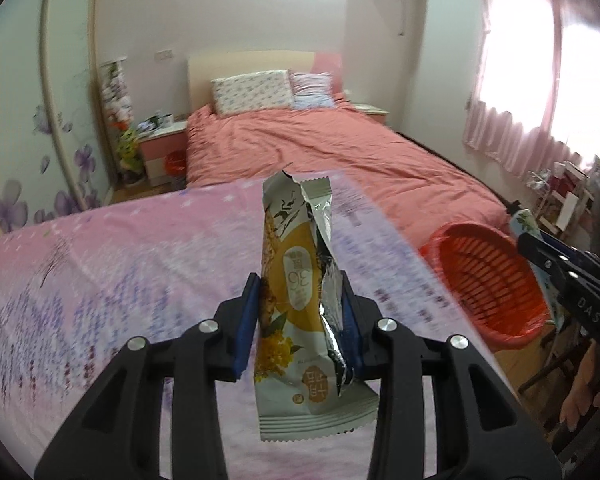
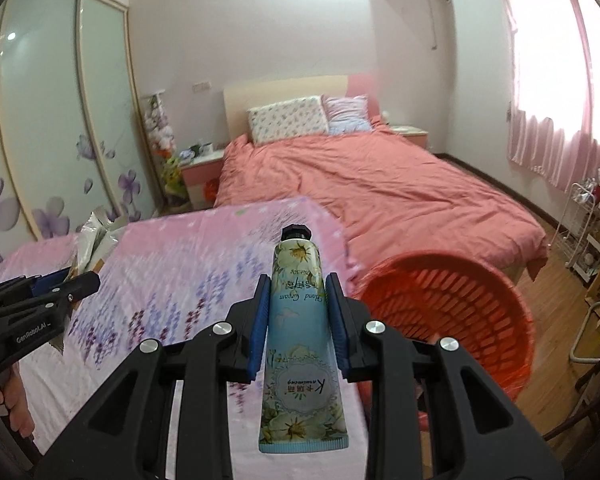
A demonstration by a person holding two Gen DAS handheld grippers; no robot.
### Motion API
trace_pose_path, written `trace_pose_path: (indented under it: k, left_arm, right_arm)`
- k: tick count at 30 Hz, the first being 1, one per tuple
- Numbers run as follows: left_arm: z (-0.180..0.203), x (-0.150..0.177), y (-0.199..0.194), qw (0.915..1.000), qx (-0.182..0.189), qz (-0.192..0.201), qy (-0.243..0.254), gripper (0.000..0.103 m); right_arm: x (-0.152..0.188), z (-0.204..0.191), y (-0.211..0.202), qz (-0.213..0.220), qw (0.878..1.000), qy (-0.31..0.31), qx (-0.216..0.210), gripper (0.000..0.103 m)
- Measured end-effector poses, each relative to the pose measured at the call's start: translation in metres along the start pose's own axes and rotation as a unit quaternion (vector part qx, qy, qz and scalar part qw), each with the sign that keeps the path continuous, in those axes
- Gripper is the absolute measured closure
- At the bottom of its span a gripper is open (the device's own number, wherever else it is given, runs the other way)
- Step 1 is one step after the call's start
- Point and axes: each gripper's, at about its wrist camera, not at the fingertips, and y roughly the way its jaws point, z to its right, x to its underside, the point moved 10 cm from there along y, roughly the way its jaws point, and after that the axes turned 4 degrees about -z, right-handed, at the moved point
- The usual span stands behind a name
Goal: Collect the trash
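My left gripper (image 1: 300, 280) is shut on a torn yellow and silver snack wrapper (image 1: 300, 280), held upright above the pink floral table cloth (image 1: 120, 280). My right gripper (image 2: 298, 284) is shut on a blue floral hand cream tube (image 2: 296, 320), cap pointing away, above the same cloth (image 2: 180, 280). A red slatted plastic basket (image 1: 496, 276) stands at the table's right edge; it also shows in the right wrist view (image 2: 460, 312), just right of the tube. The right gripper shows at the right edge of the left wrist view (image 1: 540, 252). The left gripper shows at the left of the right wrist view (image 2: 72, 280).
A bed with a salmon cover (image 1: 320, 148) lies beyond the table. A pink nightstand (image 1: 160, 148) and a wardrobe with flower decals (image 1: 40, 120) stand at the left. A wire rack (image 2: 584, 224) and pink curtains (image 2: 560, 100) are at the right.
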Motion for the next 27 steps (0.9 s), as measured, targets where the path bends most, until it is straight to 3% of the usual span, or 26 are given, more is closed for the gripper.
trace_pose_path:
  k: [11,19,21,23,24,25,27]
  left_arm:
    - [0.132,-0.032,0.026,0.9942,0.089,0.006,0.06,0.065]
    - [0.228,-0.033,0.085,0.9841,0.142,-0.021,0.104,0.064]
    - [0.245,-0.031,0.104,0.9822,0.152,-0.033,0.106,0.058]
    - [0.255,-0.03,0.119,0.9816,0.153,-0.042,0.106,0.045]
    - [0.258,-0.027,0.126,0.9816,0.152,-0.047,0.106,0.04]
    - [0.26,-0.024,0.134,0.9819,0.148,-0.052,0.107,0.039]
    - [0.263,-0.018,0.146,0.982,0.141,-0.061,0.109,0.039]
  right_arm:
    - [-0.01,0.086,0.013,0.004,0.998,0.061,0.029,0.075]
    - [-0.005,0.142,0.041,-0.01,0.993,0.118,0.028,0.074]
    - [-0.002,0.156,0.049,-0.011,0.99,0.14,0.019,0.074]
    - [0.002,0.167,0.055,-0.011,0.988,0.155,0.018,0.067]
    - [0.004,0.171,0.057,-0.012,0.987,0.159,0.019,0.053]
    - [0.007,0.175,0.059,-0.012,0.986,0.167,0.02,0.047]
    - [0.012,0.179,0.059,-0.015,0.984,0.175,0.022,0.047]
